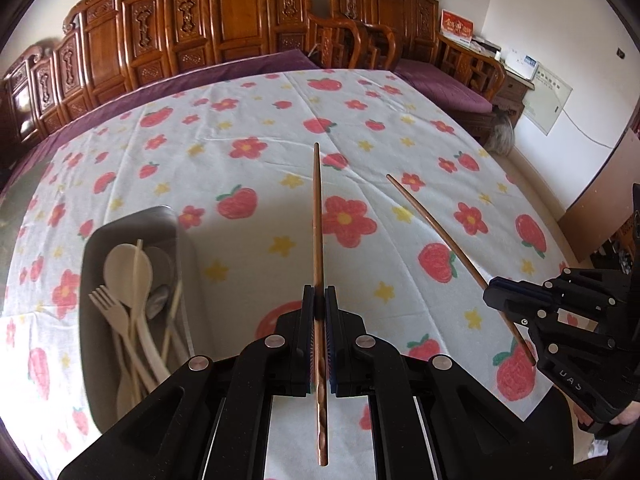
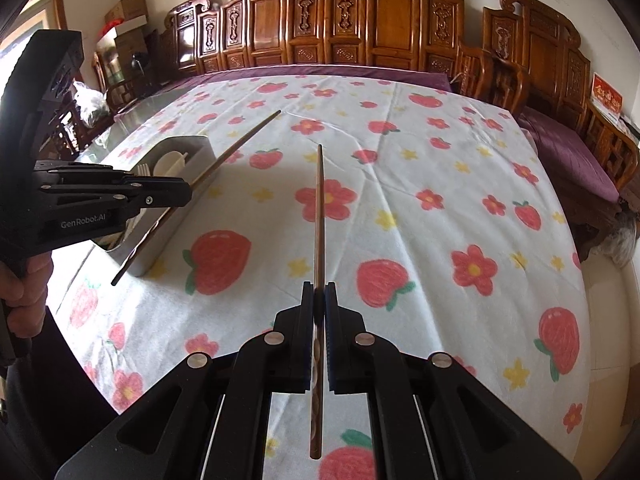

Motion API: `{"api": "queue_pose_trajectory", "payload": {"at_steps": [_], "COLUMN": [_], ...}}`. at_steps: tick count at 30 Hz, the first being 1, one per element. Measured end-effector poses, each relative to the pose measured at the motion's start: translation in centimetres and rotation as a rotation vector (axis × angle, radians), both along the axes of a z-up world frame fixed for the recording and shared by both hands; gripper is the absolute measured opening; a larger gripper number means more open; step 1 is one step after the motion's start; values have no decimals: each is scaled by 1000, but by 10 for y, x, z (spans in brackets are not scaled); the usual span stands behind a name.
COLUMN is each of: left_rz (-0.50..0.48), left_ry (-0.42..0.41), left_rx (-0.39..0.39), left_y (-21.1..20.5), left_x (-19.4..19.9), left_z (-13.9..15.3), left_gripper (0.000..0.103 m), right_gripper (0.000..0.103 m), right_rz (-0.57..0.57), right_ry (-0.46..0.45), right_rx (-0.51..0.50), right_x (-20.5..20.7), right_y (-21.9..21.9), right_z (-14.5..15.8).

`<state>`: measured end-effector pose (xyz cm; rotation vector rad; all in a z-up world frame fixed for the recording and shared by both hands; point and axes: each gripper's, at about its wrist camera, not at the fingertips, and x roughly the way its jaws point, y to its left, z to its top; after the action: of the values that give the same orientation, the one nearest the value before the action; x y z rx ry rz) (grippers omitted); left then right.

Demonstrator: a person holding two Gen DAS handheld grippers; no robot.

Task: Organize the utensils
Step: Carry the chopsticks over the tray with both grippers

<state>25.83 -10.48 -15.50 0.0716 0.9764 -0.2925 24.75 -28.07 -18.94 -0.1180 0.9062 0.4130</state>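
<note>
Above the flowered tablecloth (image 1: pixel 248 160), the left gripper (image 1: pixel 319 300) is clenched on a brown chopstick (image 1: pixel 318 216) whose thin tip points to twelve o'clock. At three o'clock from it, the right gripper (image 1: pixel 494 290) is likewise clamped on a second brown chopstick (image 1: pixel 436 232), its tip slanting toward eleven. At nine o'clock from the left gripper, a metal tray (image 1: pixel 96 360) rests on the cloth, holding cream spoons (image 1: pixel 127 268), a fork (image 1: pixel 105 300) and pale chopsticks.
</note>
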Motion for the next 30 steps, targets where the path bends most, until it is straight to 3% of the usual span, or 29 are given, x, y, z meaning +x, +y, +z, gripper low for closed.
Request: {"api": "queue_pose_trajectory", "payload": {"at_steps": [15,30], "left_rz": [59,113], "left_ry": [-65,-1], "left_rx": [41,53], "left_y": [63,115], "left_x": [2,20], "left_z": [20,-16], "left_gripper": [4,4], "right_gripper": [6,6], "right_rz": [48,93], "right_ry": [-7,-1], "right_rx": [-7,13], "right_x": [-4,-2], "right_y": [44,74], "right_z": [12,15]}}
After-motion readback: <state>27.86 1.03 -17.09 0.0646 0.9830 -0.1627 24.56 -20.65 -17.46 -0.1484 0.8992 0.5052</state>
